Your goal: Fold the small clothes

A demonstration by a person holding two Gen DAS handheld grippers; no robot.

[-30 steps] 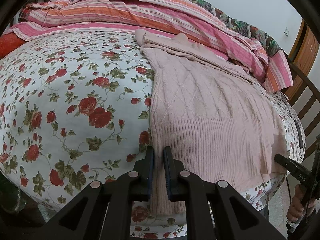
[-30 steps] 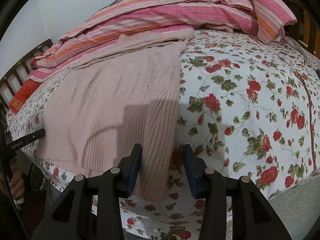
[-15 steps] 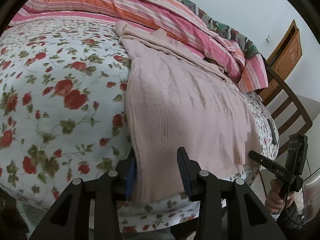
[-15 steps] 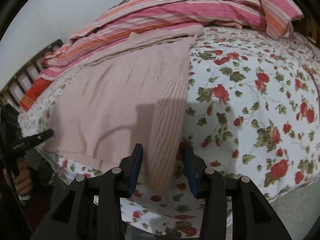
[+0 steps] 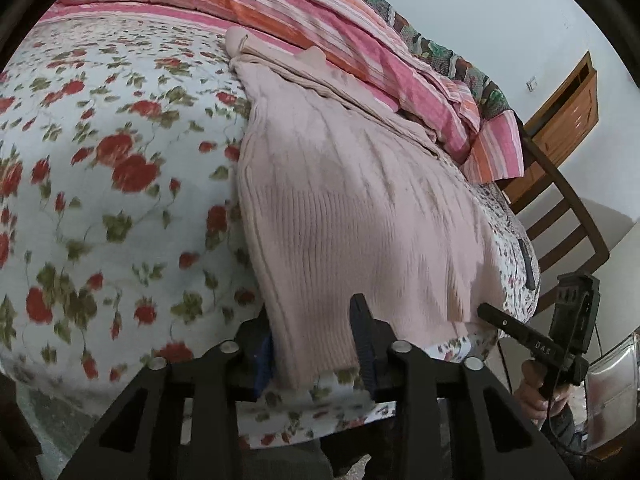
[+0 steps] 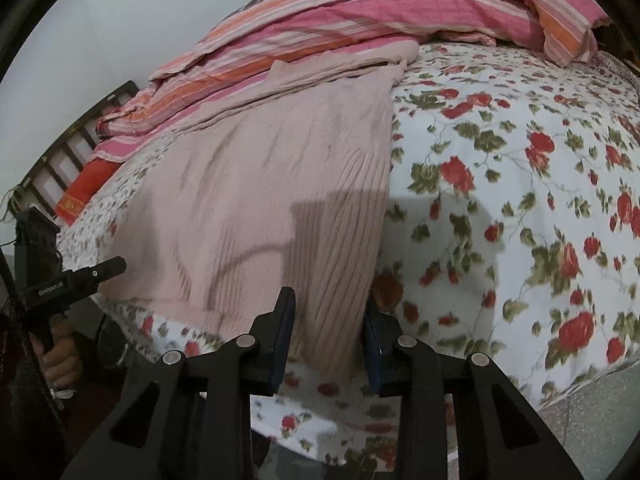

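Lying along the near edge of the flowered bed [image 5: 100,208], the pink knitted sweater [image 5: 352,216] runs its long axis away from both tongs, from its ribbed hem hanging just over the near edge up to its collar end by the striped quilt [image 5: 304,12] at the far side. Each tool sits at one near corner of that hem: the left gripper [image 5: 314,340] straddles the left corner, the right gripper [image 6: 328,332] the right corner, so neither hand is nearer than the other; each has its own corner straight ahead. Both pairs of jaws are closing with knit between them, yet a gap shows beside the cloth on each side, so I judge that neither pinch is made yet. The coming move likely turns on this: with the garment stretching directly away, carrying the hem forward toward the collar would fold it across its length, provided both corners are caught evenly.
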